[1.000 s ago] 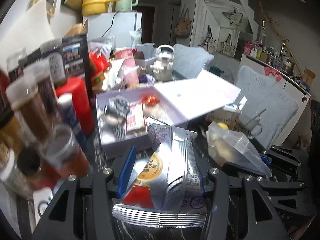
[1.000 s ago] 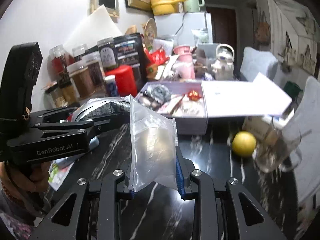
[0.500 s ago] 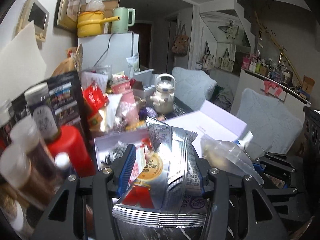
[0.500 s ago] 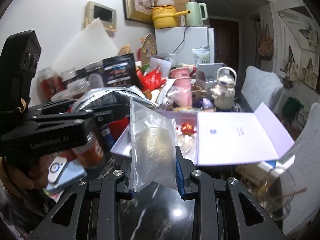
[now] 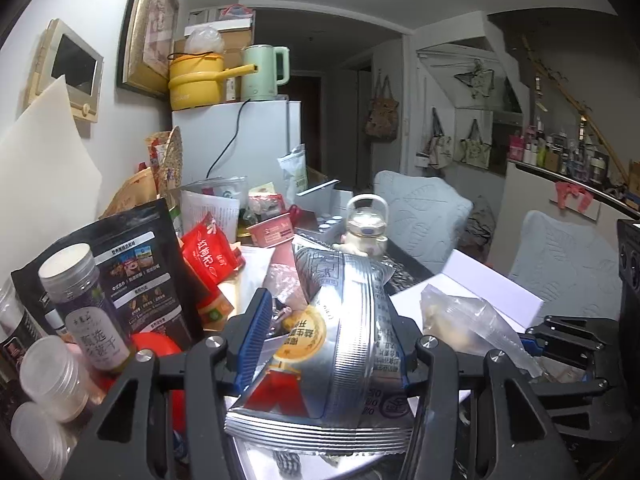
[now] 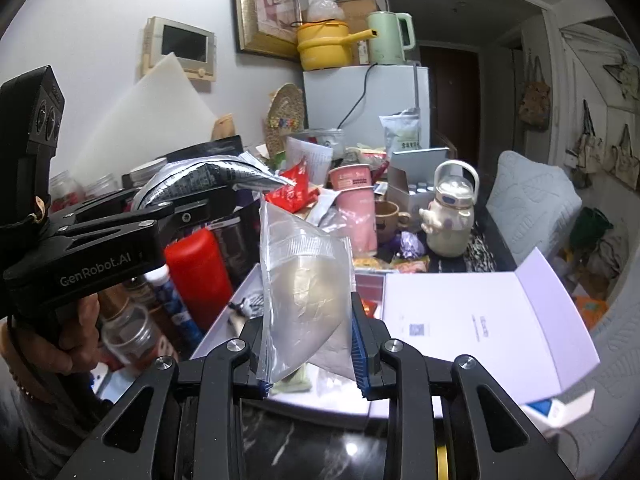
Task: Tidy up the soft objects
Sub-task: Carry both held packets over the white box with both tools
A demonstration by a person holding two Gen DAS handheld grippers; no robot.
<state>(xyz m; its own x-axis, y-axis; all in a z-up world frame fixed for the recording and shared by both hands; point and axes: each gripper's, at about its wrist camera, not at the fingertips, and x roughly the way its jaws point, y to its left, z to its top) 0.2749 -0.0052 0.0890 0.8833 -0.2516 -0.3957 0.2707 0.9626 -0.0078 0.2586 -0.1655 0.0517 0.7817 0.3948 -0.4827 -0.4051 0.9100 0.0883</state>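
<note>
Left gripper [image 5: 324, 344] pinches the silver pouch [image 5: 344, 344] across its middle, and my right gripper [image 6: 308, 344] clamps the clear bag [image 6: 304, 292] low, so its soft contents hang upright. I hold both above the open box [image 6: 472, 320], probably so I can drop them in.

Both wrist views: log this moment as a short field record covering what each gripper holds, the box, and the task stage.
left gripper: shut on silver foil snack packet
right gripper: shut on clear zip bag of pale contents
open lavender cardboard box: on dark marble table, lid flipped open, some items inside
stage: both soft items held above the box, not yet placed
</note>
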